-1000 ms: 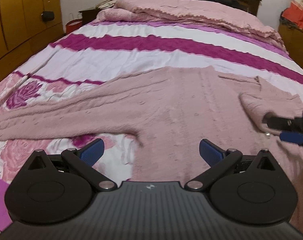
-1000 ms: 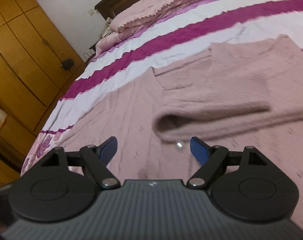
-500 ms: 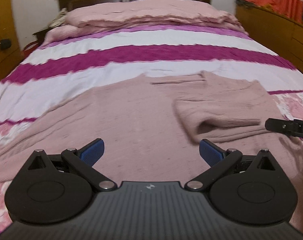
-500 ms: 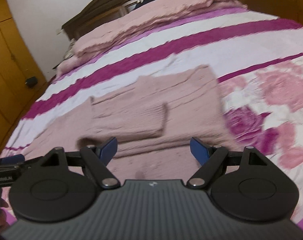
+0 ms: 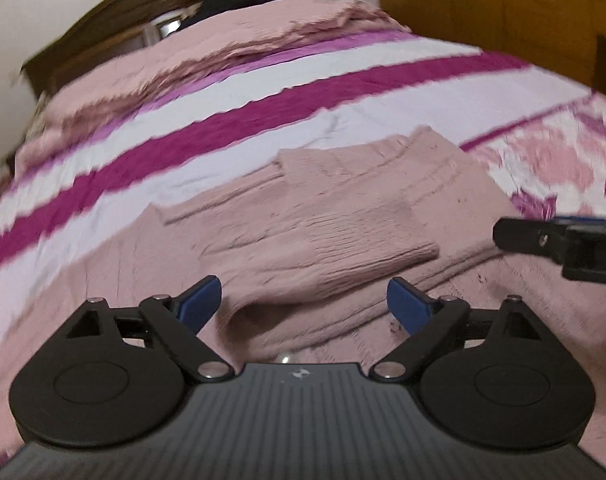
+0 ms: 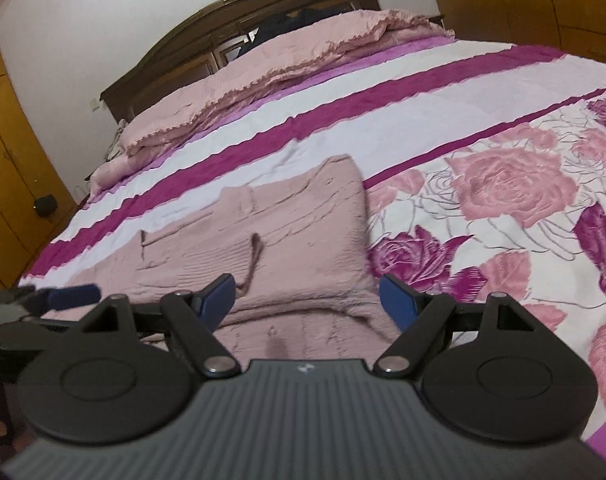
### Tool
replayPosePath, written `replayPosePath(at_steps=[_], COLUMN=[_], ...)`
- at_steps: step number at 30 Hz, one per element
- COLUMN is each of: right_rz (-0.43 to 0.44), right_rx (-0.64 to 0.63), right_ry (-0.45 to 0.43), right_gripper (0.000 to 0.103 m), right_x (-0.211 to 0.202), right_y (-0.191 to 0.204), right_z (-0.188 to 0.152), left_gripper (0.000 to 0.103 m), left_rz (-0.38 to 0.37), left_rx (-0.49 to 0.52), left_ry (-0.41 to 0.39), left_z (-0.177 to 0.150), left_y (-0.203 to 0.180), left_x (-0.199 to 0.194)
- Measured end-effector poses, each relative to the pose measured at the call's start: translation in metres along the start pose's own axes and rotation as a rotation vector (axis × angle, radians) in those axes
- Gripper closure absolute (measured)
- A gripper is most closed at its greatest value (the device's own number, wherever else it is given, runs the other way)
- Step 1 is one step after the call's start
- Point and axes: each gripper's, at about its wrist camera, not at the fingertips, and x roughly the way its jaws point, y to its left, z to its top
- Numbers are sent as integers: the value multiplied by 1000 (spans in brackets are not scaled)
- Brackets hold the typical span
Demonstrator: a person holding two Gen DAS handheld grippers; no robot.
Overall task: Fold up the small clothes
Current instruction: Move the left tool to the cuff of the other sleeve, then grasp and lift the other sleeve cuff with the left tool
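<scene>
Sweater (image 5: 335,236), dusty pink and knitted, is lying flat on the bedspread (image 5: 263,92), filling the middle and lower part of the left wrist frame, with one sleeve (image 5: 323,252) folded across its body. No containers are being shown in either view. At the lower left of the right wrist frame, the left gripper (image 5: 301,306) is being glimpsed edge-on; in its own view its blue pads are closing, still wide apart, with the folded sleeve's cuff lying below and between them and nothing being pinched. A dark wooden headboard (image 6: 239,28) and a pink quilt (image 6: 287,52) are occupying the upper part. Toward the right, the right gripper (image 6: 307,300) is being held with fingers apart over the sweater's right edge, unclamped. Wooden cabinets (image 6: 543,4) are standing at the upper right.
</scene>
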Motion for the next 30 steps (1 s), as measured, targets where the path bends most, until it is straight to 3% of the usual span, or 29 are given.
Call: replayPosePath(at_steps=[11,16,17,18,21,24,30], right_rz=[12,22,25,28,31,31,32], right_rx=[71,83,88,93,98,95,97], right_ry=[9,-3,-5,-6,-8,-10,-14], right_gripper=[23,23,23,23,23,23,23], right_x=[6,6,6,6,7,6,6], right_y=[-21,-23,-24,-25,-26,-25,-26], right_z=[-17,-21,-21,-22,-23,-24,-25], left_gripper=[9,11,20,42,80,89,90], left_rz=[1,-18,-23,-28,-56,-50,-42], left_rx=[72,12,1,-5,-27,-51,-163], left_ry=[56,49,31,15,-11,-50,-122], left_z=[13,14,14,14,17,20,25], left_y=[-22,-18,-16,-16,-17,-16,5], left_x=[51,55,54,52,45,36,12])
